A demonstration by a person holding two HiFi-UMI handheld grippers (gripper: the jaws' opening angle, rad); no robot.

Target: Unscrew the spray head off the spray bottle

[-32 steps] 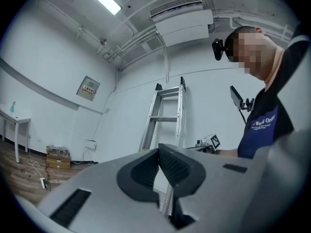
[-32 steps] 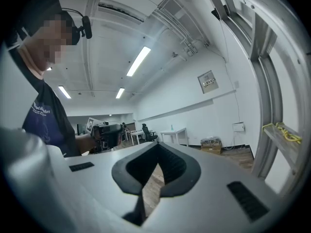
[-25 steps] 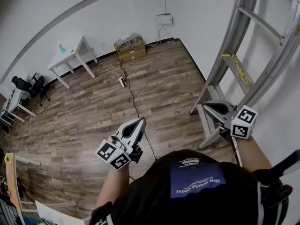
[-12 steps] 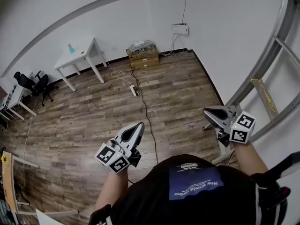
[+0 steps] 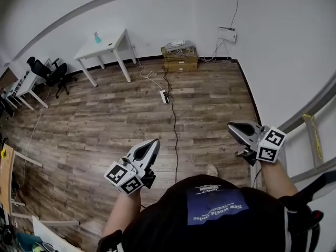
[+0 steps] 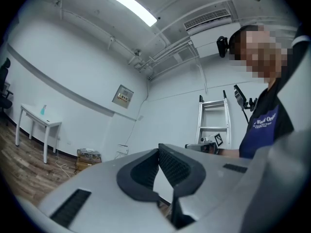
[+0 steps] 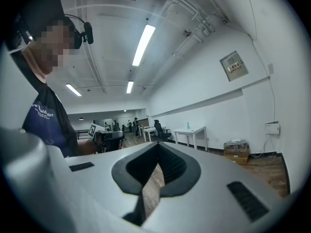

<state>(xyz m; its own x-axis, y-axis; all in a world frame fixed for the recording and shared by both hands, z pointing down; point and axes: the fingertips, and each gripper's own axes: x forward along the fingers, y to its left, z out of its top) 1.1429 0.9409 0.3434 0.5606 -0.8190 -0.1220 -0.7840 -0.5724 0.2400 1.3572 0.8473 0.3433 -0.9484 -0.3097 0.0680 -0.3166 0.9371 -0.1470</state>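
A small teal spray bottle [image 5: 97, 37] stands on a white table [image 5: 110, 45] by the far wall, well away from both grippers. It also shows as a tiny shape in the left gripper view [image 6: 43, 110] and in the right gripper view [image 7: 188, 125]. My left gripper [image 5: 155, 142] is held in front of the body over the wood floor, jaws shut and empty [image 6: 158, 149]. My right gripper [image 5: 230, 126] is at the right, also shut with nothing in it [image 7: 158, 144]. The two grippers point toward each other.
Cardboard boxes [image 5: 180, 60] sit against the back wall, and a power strip [image 5: 164, 96] with a black cable runs across the floor. Black office chairs [image 5: 50, 71] stand at the left. A metal ladder [image 5: 315, 133] leans at the right edge.
The whole view has swung: the table with the bottle, the boxes and the cable have shifted rightward and nearer, and the ladder has slid toward the right edge. Both grippers stay shut.
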